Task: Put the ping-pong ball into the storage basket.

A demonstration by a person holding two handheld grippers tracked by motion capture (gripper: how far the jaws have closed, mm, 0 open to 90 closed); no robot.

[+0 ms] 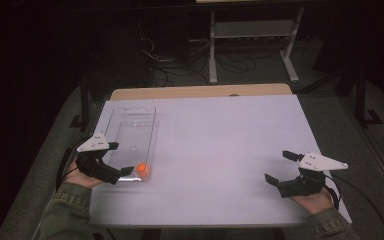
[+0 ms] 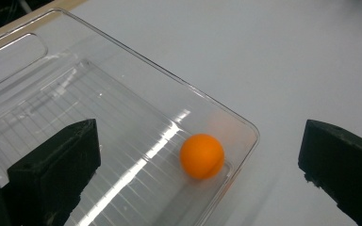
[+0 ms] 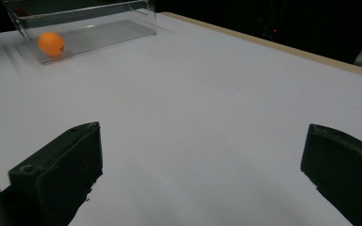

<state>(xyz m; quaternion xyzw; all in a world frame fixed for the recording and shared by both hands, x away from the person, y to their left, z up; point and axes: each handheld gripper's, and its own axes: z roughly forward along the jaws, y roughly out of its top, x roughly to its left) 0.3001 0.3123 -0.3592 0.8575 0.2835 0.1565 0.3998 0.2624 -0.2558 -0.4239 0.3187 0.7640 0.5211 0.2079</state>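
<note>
Resting in the near right corner of a clear plastic bin (image 1: 130, 135), an orange ball (image 1: 143, 169) sits on the ribbed floor, close to the wall. The left gripper (image 1: 121, 160) hovers over that corner with its jaws spread wide, one above the bin, one outside it. The right gripper (image 1: 281, 167) hangs well apart over the white table (image 1: 220, 150), jaws also spread, holding nothing.

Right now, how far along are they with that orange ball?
The orange ball already lies inside the clear tray, in its near corner. Nothing is in hand: the left tool hangs open over the tray, the right tool open over the bare table. Little looks left.
</note>
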